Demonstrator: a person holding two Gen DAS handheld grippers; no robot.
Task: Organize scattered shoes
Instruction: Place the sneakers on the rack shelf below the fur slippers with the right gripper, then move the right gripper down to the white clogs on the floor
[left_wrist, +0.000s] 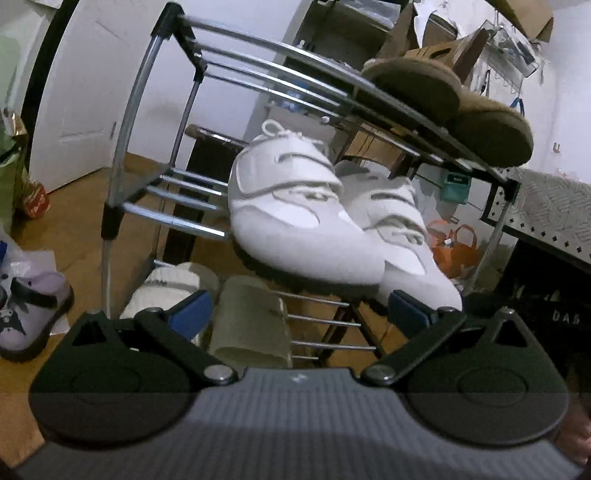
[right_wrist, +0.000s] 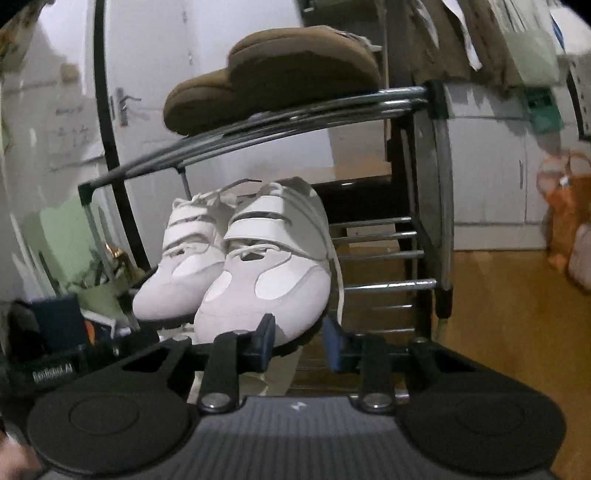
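Observation:
A pair of white strap sneakers (left_wrist: 303, 225) sits side by side on the middle tier of a chrome bar shoe rack (left_wrist: 173, 218); the pair also shows in the right wrist view (right_wrist: 258, 273). Brown slippers (left_wrist: 443, 107) lie on the top tier, also seen from the right (right_wrist: 273, 74). A light rolled item (left_wrist: 251, 317) lies on the bottom tier. My left gripper (left_wrist: 299, 314) is open and empty just below the sneakers' toes. My right gripper (right_wrist: 299, 336) is open, its blue pads either side of the nearer sneaker's toe without gripping it.
A lilac child's shoe (left_wrist: 29, 314) lies on the wooden floor at the left. An orange bag (left_wrist: 454, 247) stands behind the rack. A dark crate (right_wrist: 51, 354) stands left of the rack. A white door (left_wrist: 92, 85) and cardboard boxes (left_wrist: 432, 33) are behind.

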